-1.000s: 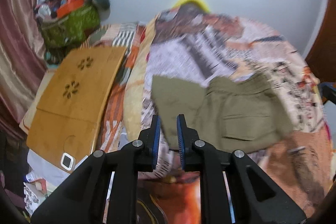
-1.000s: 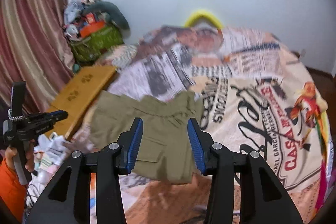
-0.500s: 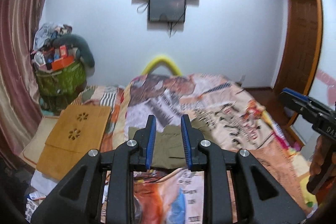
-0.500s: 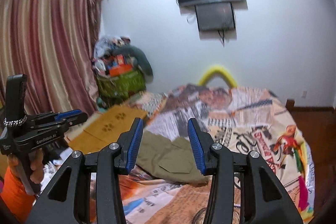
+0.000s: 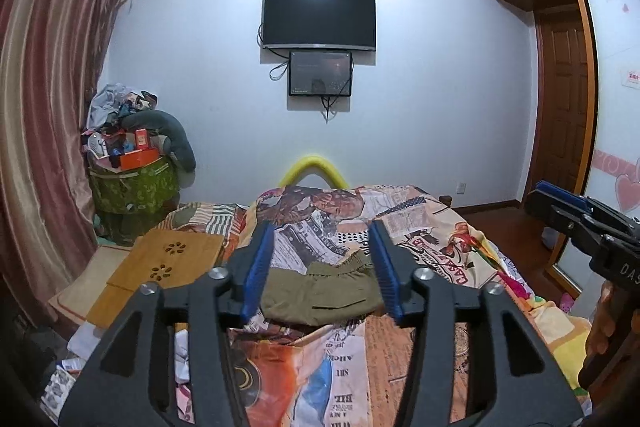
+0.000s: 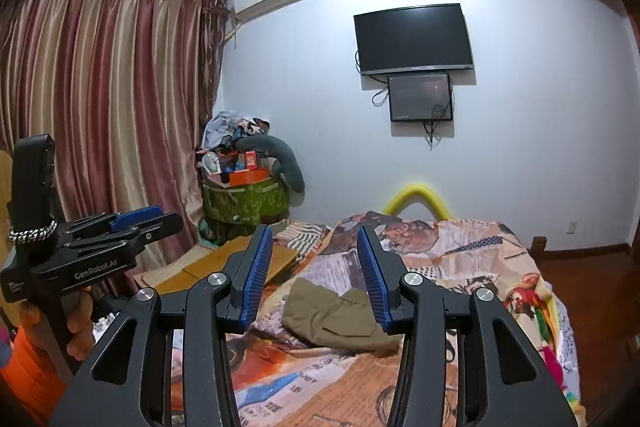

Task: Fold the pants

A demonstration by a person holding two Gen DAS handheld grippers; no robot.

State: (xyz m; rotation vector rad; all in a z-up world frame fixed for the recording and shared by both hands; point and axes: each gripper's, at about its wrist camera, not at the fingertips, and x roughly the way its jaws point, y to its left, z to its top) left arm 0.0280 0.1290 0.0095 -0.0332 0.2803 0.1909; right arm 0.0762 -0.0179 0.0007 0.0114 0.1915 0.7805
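Observation:
The olive pants (image 5: 320, 293) lie folded into a compact bundle on the bed's printed cover (image 5: 440, 239). They also show in the right wrist view (image 6: 336, 319). My left gripper (image 5: 322, 267) is open and empty, held well back from the pants and above the bed's near end. My right gripper (image 6: 316, 271) is open and empty too, held back at a similar distance. The right gripper shows from the side in the left wrist view (image 5: 580, 215), and the left gripper shows in the right wrist view (image 6: 120, 223). Neither touches the pants.
A wooden lap desk (image 5: 160, 267) lies left of the bed. A green basket piled with clutter (image 5: 132, 179) stands in the far left corner by the curtain (image 5: 44, 107). A TV (image 5: 319, 19) hangs on the far wall. A wardrobe and door (image 5: 560, 107) stand at right.
Both grippers have pulled back and up from the pants, which now lie farther off. The left gripper's jaws went from nearly shut to wide open.

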